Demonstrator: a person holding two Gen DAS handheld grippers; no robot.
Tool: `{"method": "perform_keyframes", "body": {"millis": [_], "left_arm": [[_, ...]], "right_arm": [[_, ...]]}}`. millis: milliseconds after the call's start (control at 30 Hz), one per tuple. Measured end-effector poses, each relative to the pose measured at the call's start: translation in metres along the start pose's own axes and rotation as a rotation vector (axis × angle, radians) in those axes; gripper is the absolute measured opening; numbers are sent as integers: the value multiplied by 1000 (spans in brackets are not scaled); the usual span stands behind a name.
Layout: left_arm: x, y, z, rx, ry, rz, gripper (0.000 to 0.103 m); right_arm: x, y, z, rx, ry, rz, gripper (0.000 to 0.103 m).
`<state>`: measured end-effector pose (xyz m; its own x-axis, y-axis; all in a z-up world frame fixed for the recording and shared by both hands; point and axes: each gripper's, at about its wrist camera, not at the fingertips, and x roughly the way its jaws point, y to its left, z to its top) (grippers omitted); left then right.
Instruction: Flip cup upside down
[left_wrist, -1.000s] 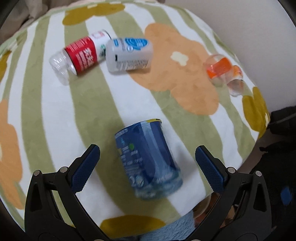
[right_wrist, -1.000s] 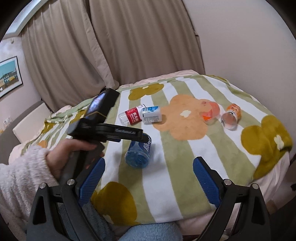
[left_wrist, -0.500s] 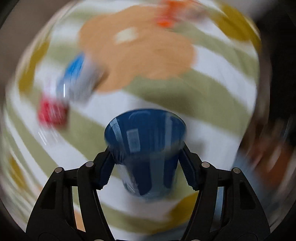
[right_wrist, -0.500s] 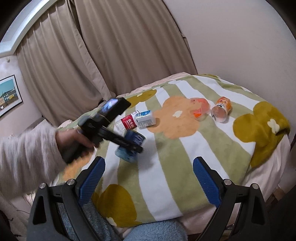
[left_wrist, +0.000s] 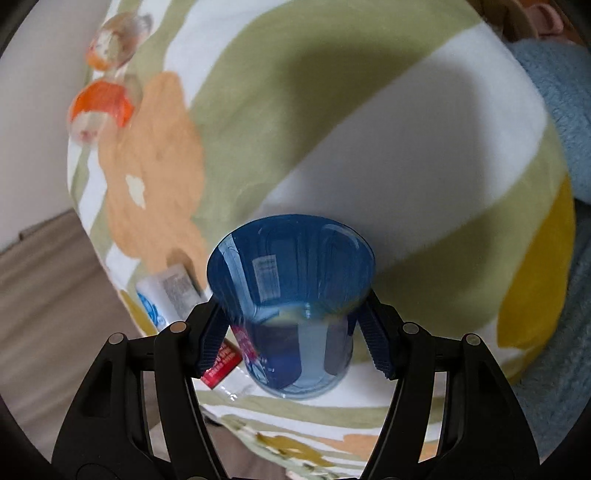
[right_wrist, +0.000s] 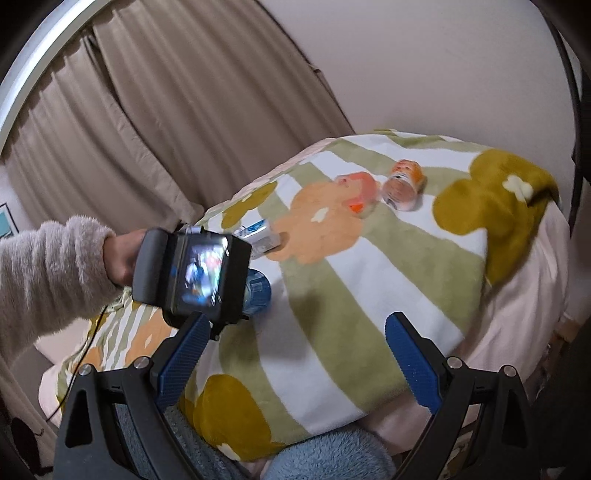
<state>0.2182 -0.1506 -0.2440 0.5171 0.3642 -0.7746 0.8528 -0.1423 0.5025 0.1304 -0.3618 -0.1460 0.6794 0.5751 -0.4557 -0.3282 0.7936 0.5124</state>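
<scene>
Left tongs (left_wrist: 293, 328) clenched on a blue translucent cup (left_wrist: 291, 306), 1 blue pad pressed to each side of its lower body. Held in the air above a bed covered by a striped floral blanket (left_wrist: 388, 155), clear of the fabric. Long axis running straight away from the tongs along the line of the fingers, the wide open rim farthest out, the narrower base nearest the lens. Seen from the right wrist, only a sliver of blue cup showing at the far side of the left gripper's boxy camera housing (right_wrist: 188, 273), gripped by a hand in a fuzzy sleeve; exact tilt hard to judge from there.

Right tongs (right_wrist: 293, 354) released and empty, pads spread wide, low over the near edge of the bed and well apart from the cup. Left hand clearly the nearer one, and already the carrier.

Elsewhere on the blanket: 2 small orange and clear containers (left_wrist: 99, 107) lying near the far edge, and a white and blue bottle (left_wrist: 166, 291) lying beside a red-labelled bottle (left_wrist: 219, 365), partly hidden behind the left finger.

Likely next: rolling the left wrist so the rim points down at the blanket, then lowering onto soft fabric, with some risk of tipping.
</scene>
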Motion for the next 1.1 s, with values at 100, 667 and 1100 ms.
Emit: {"method": "perform_keyframes", "body": {"millis": [100, 667, 1100], "left_arm": [[-2, -4, 1, 3, -12, 26, 69], [-81, 111, -84, -792, -202, -234, 103], [-4, 50, -172, -2318, -387, -946, 102]], "right_arm": [[1, 0, 0, -4, 11, -2, 95], [-10, 4, 4, 18, -22, 110, 95], [-12, 34, 0, -3, -41, 255, 95]]}}
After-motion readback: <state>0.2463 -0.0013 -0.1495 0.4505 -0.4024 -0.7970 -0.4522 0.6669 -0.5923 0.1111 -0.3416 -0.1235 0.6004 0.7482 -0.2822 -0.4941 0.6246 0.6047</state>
